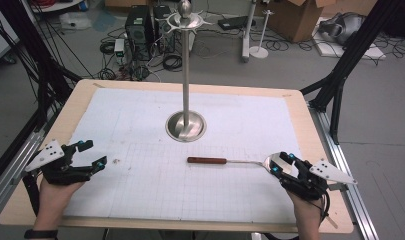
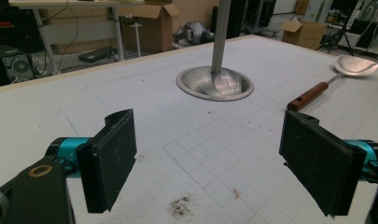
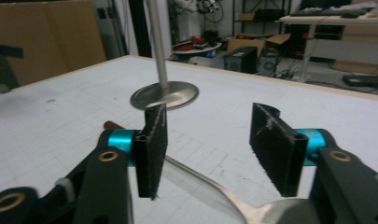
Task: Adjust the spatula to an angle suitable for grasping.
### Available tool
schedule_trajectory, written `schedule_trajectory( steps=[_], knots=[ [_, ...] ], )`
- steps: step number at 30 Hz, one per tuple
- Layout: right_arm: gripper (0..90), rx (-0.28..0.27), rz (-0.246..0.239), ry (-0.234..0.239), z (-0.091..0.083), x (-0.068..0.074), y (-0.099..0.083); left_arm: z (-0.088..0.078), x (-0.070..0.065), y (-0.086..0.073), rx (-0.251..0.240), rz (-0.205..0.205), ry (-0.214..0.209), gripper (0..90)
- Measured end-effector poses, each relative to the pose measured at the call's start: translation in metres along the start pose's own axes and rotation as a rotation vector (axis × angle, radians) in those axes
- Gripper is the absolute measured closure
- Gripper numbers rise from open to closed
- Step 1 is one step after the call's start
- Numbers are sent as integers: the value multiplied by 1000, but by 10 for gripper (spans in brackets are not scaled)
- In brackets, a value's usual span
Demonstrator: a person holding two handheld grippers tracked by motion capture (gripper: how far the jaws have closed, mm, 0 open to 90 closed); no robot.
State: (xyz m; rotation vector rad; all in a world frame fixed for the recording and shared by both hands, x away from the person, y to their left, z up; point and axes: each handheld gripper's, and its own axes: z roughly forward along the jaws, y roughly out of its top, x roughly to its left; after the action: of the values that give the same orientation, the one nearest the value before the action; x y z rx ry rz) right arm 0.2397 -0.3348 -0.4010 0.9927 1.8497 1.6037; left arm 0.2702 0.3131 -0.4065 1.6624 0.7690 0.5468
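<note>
Across most of the high view: a wooden table point(image 1: 320, 150) under a white gridded mat point(image 1: 140, 125), nothing else crowding it. Standing at upper centre, a tall steel stand point(image 1: 185, 75) on a round base, with a ring of hooks and a ball finial at the top. Tall, narrow, top-heavy by the look of it; likely to rock or topple if knocked by a raised utensil or a forearm swung past the pole.

Lying right of centre, below the stand's base and well apart from it: a long metal ladle point(image 1: 230, 161), wooden handle pointing left, shiny bowl at the right end. Smooth, thin shaft; liable to slip or twist between flat pads, and to swing down bowl-first if lifted from one end.

At lower right, the right gripper point(image 1: 283, 164), jaws apart, poised over the bowl end, the shaft running out between them in the right gripper view. Closing so near the curved bowl risks a skewed grip.

At lower left, the left gripper point(image 1: 92, 153), jaws wide apart, holding nothing, well away from the ladle. A small dark smudge point(image 2: 179, 205) on the mat beneath it, harmless.
</note>
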Motion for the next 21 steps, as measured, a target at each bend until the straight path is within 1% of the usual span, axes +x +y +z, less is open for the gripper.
schedule_trajectory(
  steps=[1,2,3,4,6,7,8,9,10,12,14,15,17,18,19,20,21],
  knots=[
    [476,5,-2,5,2,2,0,0,0,0,0,2,-4,193],
    [488,20,-3,21,6,5,0,1,0,0,0,2,-4,193],
    [488,20,-3,21,6,5,0,1,0,0,0,2,-4,193],
    [488,26,-14,24,9,6,0,1,-1,0,0,0,-6,193],
    [493,44,-23,40,15,9,0,2,0,0,0,3,-7,193],
    [493,44,-23,40,15,9,0,2,-1,0,1,1,-8,193],
    [489,49,-32,55,19,11,1,2,-1,-1,2,1,-6,193],
    [489,49,-32,55,19,11,1,3,-1,-1,3,0,-7,193],
    [488,57,-42,60,24,14,2,3,-1,-1,4,0,-9,193],
    [491,64,-41,63,27,16,2,3,-1,-1,5,4,-7,193],
    [499,70,-52,73,33,20,1,4,-2,-1,4,1,-8,193],
    [525,80,-69,80,38,24,1,4,-2,-1,3,1,-7,193],
    [538,85,-69,83,41,27,1,4,-2,-1,6,6,-8,193],
    [564,91,-65,90,43,30,0,4,-2,-1,7,7,-8,193],
    [586,93,-74,99,49,34,-1,4,-3,-1,7,7,-10,193],
    [614,96,-81,100,52,36,-1,4,-3,-1,6,7,-10,193],
    [614,96,-81,100,52,36,-1,4,-3,-1,6,7,-11,193]
  ],
)
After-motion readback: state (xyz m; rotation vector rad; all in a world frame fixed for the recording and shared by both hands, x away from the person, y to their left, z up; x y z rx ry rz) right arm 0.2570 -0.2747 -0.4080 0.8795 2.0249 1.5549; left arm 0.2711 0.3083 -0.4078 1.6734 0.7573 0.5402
